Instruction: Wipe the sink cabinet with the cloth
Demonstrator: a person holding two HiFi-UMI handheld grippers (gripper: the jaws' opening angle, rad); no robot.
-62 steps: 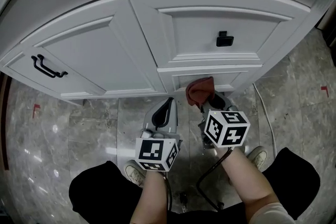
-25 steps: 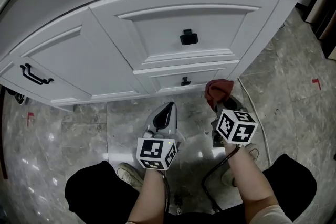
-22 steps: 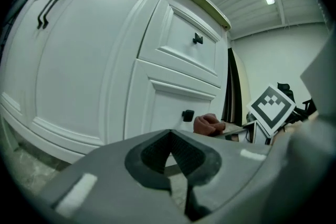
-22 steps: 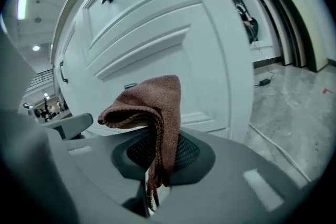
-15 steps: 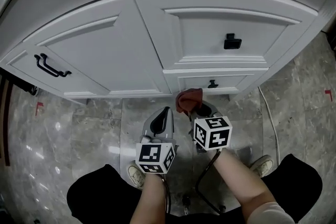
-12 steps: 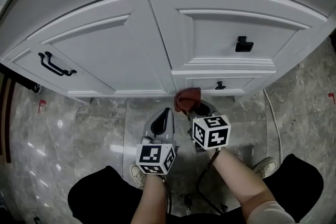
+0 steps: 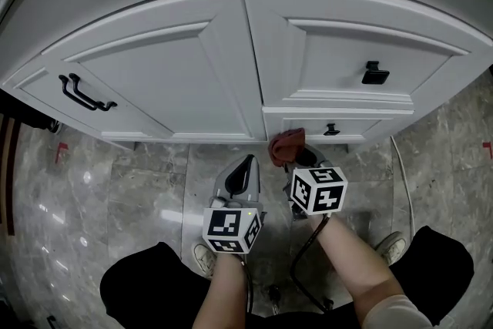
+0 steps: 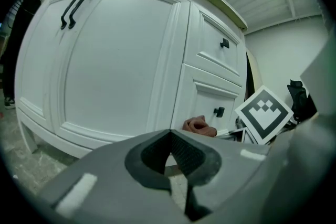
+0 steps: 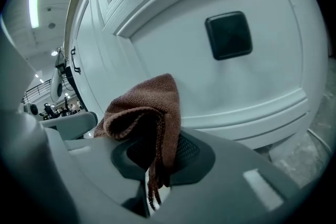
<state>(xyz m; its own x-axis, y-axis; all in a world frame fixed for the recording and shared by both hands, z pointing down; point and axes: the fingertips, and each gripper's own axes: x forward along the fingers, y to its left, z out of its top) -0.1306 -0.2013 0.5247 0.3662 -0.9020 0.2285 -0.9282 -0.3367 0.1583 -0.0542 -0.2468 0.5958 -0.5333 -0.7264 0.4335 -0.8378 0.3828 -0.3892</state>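
The white sink cabinet (image 7: 231, 65) curves across the top of the head view, with a door on the left and two drawers on the right. My right gripper (image 7: 296, 159) is shut on a brown-red cloth (image 7: 286, 144), which is held against the lower drawer front (image 9: 252, 86), left of its small black knob (image 9: 228, 35). The cloth (image 9: 149, 107) bunches above the jaws and hangs down between them. My left gripper (image 7: 243, 172) hangs shut and holds nothing, low in front of the cabinet door (image 8: 115, 55). From its view the cloth (image 8: 198, 125) shows to the right.
The door has a black double bar handle (image 7: 85, 92). The upper drawer has a black square knob (image 7: 374, 73). Grey marble floor tiles (image 7: 115, 196) lie below. A cable (image 7: 397, 166) runs along the floor at right. My shoes (image 7: 202, 258) and dark trousers are at the bottom.
My right gripper with the cloth slid left along the cabinet's lower edge, then slightly right onto the lower drawer front. The left gripper stayed in place, shut.
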